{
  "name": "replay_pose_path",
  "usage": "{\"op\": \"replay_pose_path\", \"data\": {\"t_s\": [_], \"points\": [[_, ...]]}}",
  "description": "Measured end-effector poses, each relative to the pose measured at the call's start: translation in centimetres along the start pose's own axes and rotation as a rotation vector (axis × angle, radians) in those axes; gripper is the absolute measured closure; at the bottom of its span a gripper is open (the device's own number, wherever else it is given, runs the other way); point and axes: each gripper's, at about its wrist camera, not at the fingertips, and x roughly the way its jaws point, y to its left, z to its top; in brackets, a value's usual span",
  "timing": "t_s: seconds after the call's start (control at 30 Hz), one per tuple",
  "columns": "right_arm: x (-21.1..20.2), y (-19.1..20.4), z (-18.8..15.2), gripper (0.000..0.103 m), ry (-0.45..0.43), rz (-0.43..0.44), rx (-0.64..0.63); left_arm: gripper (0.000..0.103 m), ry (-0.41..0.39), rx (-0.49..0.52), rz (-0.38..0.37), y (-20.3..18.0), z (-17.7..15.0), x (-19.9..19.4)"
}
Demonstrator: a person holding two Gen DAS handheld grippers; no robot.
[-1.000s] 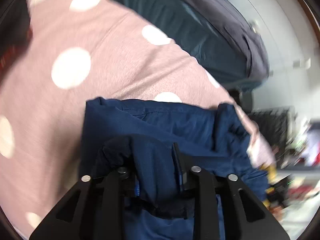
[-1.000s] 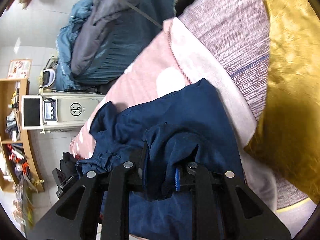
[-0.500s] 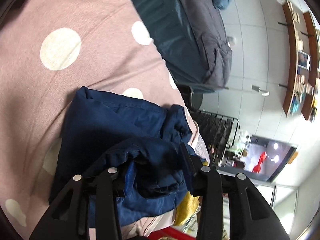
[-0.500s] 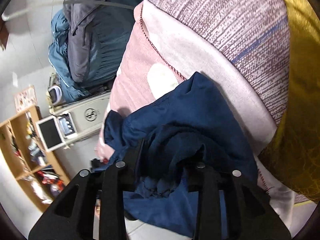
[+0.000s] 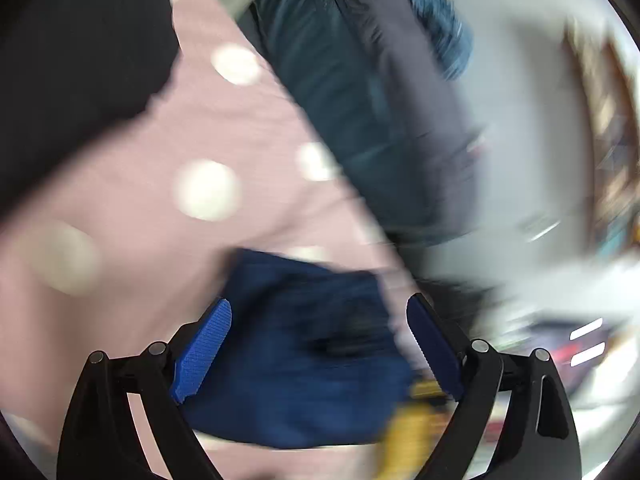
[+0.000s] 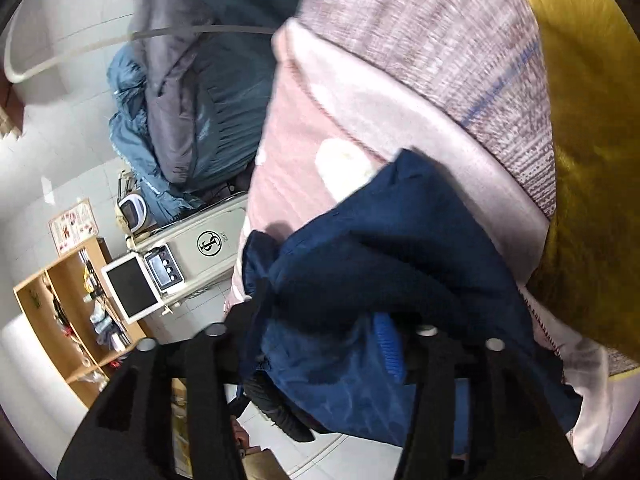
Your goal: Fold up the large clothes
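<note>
On the pink bedspread (image 5: pixel 132 148) with pale dots lies the navy garment (image 5: pixel 304 344), bunched into a rough folded heap near the bed's edge. Left wrist view is heavily blurred. The left tongs (image 5: pixel 320 344) stand wide apart and their jaws are opening; the blue ribbed pads (image 5: pixel 204 344) are both bare, with the garment lying below and between them, untouched by either as far as the blur allows.

Right wrist view is sharper. The right tongs (image 6: pixel 320 332) have jaws opening, with a fold of the navy garment (image 6: pixel 400 248) draped between and over them. One blue pad (image 6: pixel 390 340) shows clear of the cloth beside it; the other finger is hidden behind the fabric, so contact on that side cannot be told. The garment's lower edge hangs over the side of the bed.

Beyond the garment, a mauve knitted blanket (image 6: pixel 440 52) lies across the bed, and a mustard-yellow cover (image 6: pixel 592 160) sits beside it at the right margin. A heap of teal and grey quilted clothing (image 6: pixel 200 92) sits past the bed's far edge. On the tiled floor stand a white appliance (image 6: pixel 200 248) with a display panel and a wooden shelf unit (image 6: pixel 68 304).
</note>
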Motion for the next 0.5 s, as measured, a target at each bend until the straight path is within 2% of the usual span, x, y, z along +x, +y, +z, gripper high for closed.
{"op": "replay_pose_path", "data": {"t_s": [0.03,0.07,0.13,0.23,0.3,0.4,0.5], "points": [[-0.4,0.7,-0.3,0.038,-0.014,0.001,-0.021,0.016,-0.014,0.084,0.125,-1.0,-1.0,0.1],[-1.4,1.9,-0.8,0.035,-0.048,0.002,-0.068,0.016,-0.033,0.157,0.218,-1.9,-2.3,0.3],[-3.5,3.8,-1.4,0.033,-0.121,-0.013,-0.152,0.016,-0.067,0.241,0.284,-2.7,-4.3,0.8],[-7.1,6.7,-3.6,0.031,-0.283,-0.167,-0.339,0.016,-0.095,0.310,0.307,-2.6,-8.2,2.3],[-7.5,7.8,-5.7,0.030,-0.332,-0.315,-0.510,0.016,-0.083,0.332,0.295,-2.1,-9.9,3.8],[-5.5,7.4,-8.7,0.030,-0.297,-0.514,-0.720,0.015,-0.063,0.334,0.308,-0.7,-11.6,6.0],[-2.9,4.8,-10.7,0.030,-0.237,-0.620,-0.814,0.015,-0.052,0.322,0.336,0.7,-12.0,7.9]]}}
